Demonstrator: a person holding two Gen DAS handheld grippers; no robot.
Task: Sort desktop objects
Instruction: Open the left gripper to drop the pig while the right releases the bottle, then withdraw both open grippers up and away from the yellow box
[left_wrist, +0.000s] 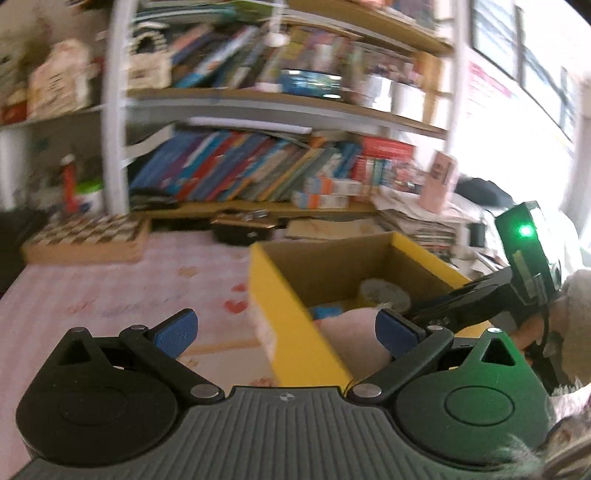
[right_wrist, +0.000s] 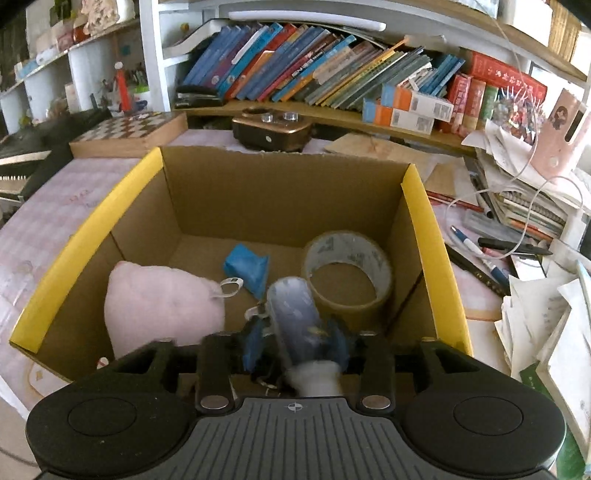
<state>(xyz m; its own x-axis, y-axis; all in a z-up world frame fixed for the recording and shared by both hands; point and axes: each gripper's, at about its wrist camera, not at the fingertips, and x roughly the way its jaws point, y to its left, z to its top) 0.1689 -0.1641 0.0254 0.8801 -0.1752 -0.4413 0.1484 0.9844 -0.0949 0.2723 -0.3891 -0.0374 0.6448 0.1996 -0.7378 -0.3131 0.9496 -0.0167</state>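
Observation:
A cardboard box with yellow rims (right_wrist: 436, 240) stands on the pink tablecloth. Inside lie a pink plush pouch (right_wrist: 162, 306), a small blue item (right_wrist: 245, 266) and a roll of brown tape (right_wrist: 347, 266). My right gripper (right_wrist: 297, 345) hangs over the box's near side. A blurred blue-grey tube-shaped object with a white fluffy end (right_wrist: 295, 314) sits between its blue pads, which stand apart from it. My left gripper (left_wrist: 286, 328) is wide open and empty, just above the box's left yellow wall (left_wrist: 291, 321). The pouch (left_wrist: 354, 325) and the tape (left_wrist: 384, 291) show beyond it.
A chessboard box (right_wrist: 129, 133) and a brown device (right_wrist: 271, 133) sit behind the carton. Pens (right_wrist: 476, 251) and stacked papers (right_wrist: 535, 317) crowd the right side. Bookshelves (right_wrist: 314, 66) line the back. A hand in a fuzzy sleeve (left_wrist: 576, 295) is at the right.

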